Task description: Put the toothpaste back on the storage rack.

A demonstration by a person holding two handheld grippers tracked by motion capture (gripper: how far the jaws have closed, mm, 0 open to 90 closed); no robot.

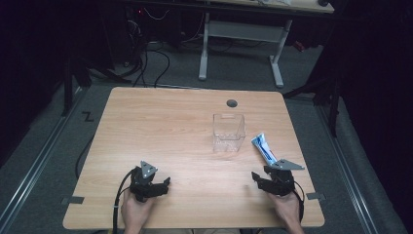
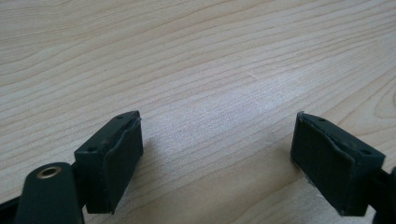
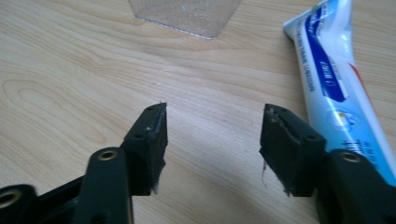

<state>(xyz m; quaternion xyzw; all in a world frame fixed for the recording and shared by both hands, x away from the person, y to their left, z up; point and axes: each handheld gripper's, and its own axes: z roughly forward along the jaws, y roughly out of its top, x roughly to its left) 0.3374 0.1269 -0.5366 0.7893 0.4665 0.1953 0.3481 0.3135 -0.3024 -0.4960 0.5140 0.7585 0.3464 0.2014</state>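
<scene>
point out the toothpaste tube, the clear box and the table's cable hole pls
toothpaste tube (image 3: 327, 70): right gripper view, on its blue stripe.
clear box (image 1: 228, 132): high view, on its front wall.
cable hole (image 1: 232, 103): high view, at its centre.

toothpaste tube (image 3: 334, 88) | blue print | too blurred to read

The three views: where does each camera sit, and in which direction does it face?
High view: above the person's side, facing forward and down on the table; both hands and grippers show.
Left gripper view: on the left gripper, facing bare wood.
Right gripper view: on the right gripper, facing the toothpaste tube and clear box, shared with the high view.
</scene>
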